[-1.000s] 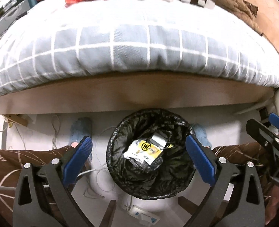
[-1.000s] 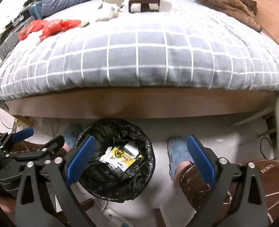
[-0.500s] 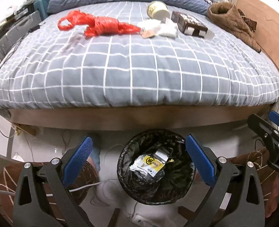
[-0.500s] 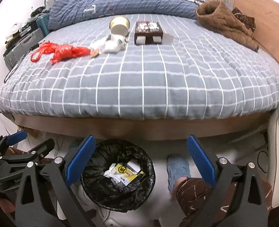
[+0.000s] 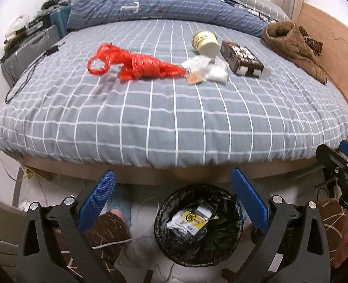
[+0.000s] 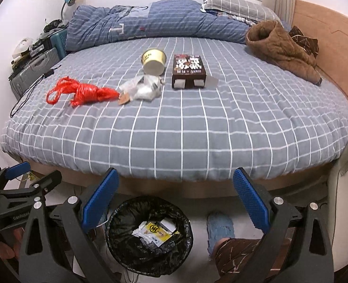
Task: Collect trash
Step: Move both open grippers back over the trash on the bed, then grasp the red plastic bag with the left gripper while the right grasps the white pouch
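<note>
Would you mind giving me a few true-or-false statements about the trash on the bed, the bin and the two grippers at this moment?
1. The red plastic bag lies on the bed. True.
2. The left gripper is shut on the yellow cup. False: its jaws stand wide open and empty, and the cup lies on its side on the bed.
3. The bin, lined with a black bag, already holds a yellow and white wrapper. True.
4. The dark box lies inside the bin. False: it rests on the bed, right of the cup.
5. The right gripper is open and holds nothing. True.
</note>
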A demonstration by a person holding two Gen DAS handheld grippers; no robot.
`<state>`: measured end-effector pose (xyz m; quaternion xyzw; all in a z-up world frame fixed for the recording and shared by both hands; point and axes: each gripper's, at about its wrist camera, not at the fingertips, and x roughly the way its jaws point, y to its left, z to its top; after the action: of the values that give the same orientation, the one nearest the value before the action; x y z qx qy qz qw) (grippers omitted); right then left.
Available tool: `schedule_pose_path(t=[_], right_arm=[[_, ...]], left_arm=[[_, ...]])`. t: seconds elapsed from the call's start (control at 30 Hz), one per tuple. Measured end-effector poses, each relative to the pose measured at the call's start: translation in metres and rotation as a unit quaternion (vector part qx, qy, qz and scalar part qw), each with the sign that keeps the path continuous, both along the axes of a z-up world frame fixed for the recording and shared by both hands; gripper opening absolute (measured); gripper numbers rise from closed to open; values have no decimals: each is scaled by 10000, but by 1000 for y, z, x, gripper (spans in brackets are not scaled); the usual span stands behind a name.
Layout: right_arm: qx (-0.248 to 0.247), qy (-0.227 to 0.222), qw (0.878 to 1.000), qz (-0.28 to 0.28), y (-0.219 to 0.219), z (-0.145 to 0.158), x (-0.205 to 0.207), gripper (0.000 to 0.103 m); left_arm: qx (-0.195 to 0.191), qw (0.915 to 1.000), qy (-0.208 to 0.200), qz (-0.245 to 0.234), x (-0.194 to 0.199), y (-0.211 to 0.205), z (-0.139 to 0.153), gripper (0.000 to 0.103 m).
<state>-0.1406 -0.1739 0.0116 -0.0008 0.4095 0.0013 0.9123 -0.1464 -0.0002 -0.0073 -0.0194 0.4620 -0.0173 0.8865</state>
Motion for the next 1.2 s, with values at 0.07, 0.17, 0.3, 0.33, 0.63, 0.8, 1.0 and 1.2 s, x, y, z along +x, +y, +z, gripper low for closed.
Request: schedule_pose_path(t=[0.07,0.17,0.3,0.33,0.63,0.8,1.0,1.2], right_arm=[[-4,-31,10000,7,0,5,4,94],[2,-85,10000,12,-1,12,12,94],[-1,-116,9999,30,-2,18,25,94],[6,-116,9999,35,-2,19,29,94],[-74,-109,9998,174,5,22,78,93],[-55,-39,9996,290,14,16,115,93],[-146,58,9985,522,33,2,160,93],[-158,167,9976,651,50,-15,200,93]], left_arm=[[8,10000,-36,19,6,2,7,97],[28,9999,-86,54,15,6,15,97],[60,9998,-126,148,30,14,23,97],[64,9998,-131,167,33,16,24,97],[62,9988,-135,477,84,43,29,97],[92,9980,-97,611,124,56,25,97],[110,9974,5,707,167,68,11,97],[92,9975,89,688,202,76,-4,97]])
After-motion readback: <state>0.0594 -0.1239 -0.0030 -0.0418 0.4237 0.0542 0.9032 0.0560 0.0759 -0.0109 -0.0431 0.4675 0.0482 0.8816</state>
